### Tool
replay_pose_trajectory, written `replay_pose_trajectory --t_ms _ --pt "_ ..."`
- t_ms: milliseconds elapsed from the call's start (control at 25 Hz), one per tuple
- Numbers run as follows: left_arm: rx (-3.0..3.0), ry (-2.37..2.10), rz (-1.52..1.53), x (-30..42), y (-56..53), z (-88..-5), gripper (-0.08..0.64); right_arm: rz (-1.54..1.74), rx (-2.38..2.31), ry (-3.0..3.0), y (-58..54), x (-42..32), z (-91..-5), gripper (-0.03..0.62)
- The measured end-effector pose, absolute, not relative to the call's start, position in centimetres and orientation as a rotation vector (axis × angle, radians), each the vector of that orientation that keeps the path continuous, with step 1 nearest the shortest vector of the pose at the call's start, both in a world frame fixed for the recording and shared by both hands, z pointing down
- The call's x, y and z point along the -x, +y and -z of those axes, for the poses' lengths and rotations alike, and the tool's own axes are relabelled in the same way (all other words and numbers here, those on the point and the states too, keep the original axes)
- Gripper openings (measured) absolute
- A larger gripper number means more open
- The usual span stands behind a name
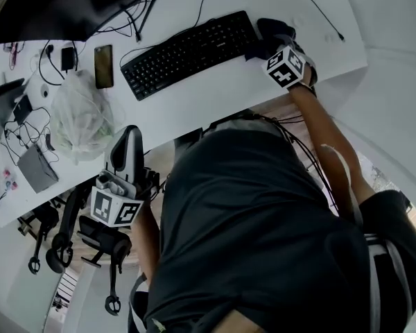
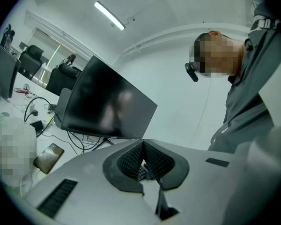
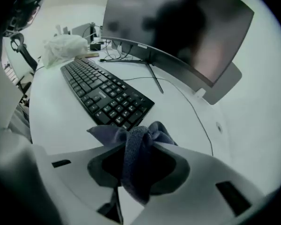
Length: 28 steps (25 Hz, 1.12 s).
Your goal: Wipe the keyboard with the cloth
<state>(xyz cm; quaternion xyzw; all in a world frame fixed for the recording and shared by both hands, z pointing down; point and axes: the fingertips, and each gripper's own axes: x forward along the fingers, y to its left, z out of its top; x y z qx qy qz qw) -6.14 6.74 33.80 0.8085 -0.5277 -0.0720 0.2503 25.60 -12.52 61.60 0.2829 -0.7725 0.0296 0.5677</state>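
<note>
Right tongs [image 3: 140, 138] pinch the cloth [image 3: 133, 165] beside the keyboard [image 3: 103, 95]; left tongs [image 2: 143, 143] pressed together.

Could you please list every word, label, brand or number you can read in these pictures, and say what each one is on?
No text can be read in any view.
Keyboard: key legends too small to read.
Monitor: small mark on the lower bezel, blurred.
Marker cubes: black-and-white square patterns, no letters.
Phone: dark screen, nothing shown.
</note>
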Motion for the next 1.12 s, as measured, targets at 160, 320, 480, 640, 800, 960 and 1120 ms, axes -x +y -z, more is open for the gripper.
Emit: replay_pose_trajectory --t_ms 160,320,480,640,800,960,1120 --pt "-2.207 -1.427 0.201 5.9 7.1 -34.2 0.005 -0.012 -0.592 -1.992 -10.7 -18.6 -59.7 0.114" --pt "-2.224 -1.418 0.184 5.3 6.8 -33.8 0.005 0.086 -0.259 -2.133 -5.6 -8.0 -60.5 0.114" --pt "-2.212 -1.449 0.18 6.0 7.5 -33.2 0.005 -0.03 -0.35 -2.085 -7.3 -11.2 -62.2 0.114" --pt "-2.176 -1.485 0.2 7.3 8.4 -33.9 0.005 -0.073 -0.587 -1.894 -11.3 -22.1 -62.0 0.114" --pt "-2.171 -1.489 0.225 7.4 8.5 -34.2 0.005 -0.058 -0.685 -1.865 -12.5 -23.9 -60.2 0.114" --pt "-2.202 -1.489 0.205 7.5 8.1 -33.6 0.005 0.028 -0.423 -2.093 -8.2 -10.7 -59.9 0.114" --pt "-2.172 -1.497 0.2 7.3 9.0 -34.2 0.005 0.111 -0.149 -2.146 -3.4 -2.8 -61.2 0.114"
